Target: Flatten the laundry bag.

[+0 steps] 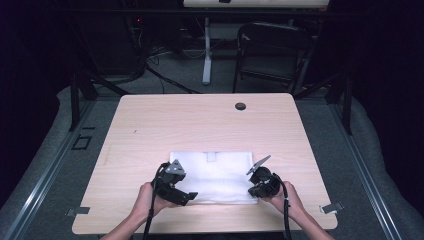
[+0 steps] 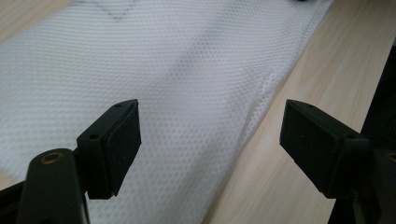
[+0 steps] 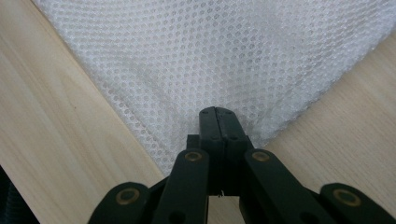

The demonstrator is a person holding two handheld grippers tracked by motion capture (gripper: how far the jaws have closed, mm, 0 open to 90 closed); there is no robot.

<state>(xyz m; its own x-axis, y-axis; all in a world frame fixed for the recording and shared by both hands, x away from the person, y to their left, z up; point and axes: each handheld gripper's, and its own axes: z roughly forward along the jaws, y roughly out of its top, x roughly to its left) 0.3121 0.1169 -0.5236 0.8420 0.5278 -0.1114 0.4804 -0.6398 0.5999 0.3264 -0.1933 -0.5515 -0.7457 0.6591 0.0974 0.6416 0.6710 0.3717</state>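
While white mesh cloth (image 1: 215, 176) lies flat on the table's (image 1: 150, 125) near half, left tool (image 2: 210, 140) wide apart over its edge, gripping nothing, right tool (image 3: 218, 122) pinched together on its corner

You face a pale wooden tabletop (image 1: 200, 125) with a dark round grommet (image 1: 240, 106) near its far edge. Beyond it, grey carpet floor (image 1: 170, 80), a black folding chair (image 1: 272, 50), a white desk leg (image 1: 206, 50) and loose cables (image 1: 150, 65) sit in dim surroundings.
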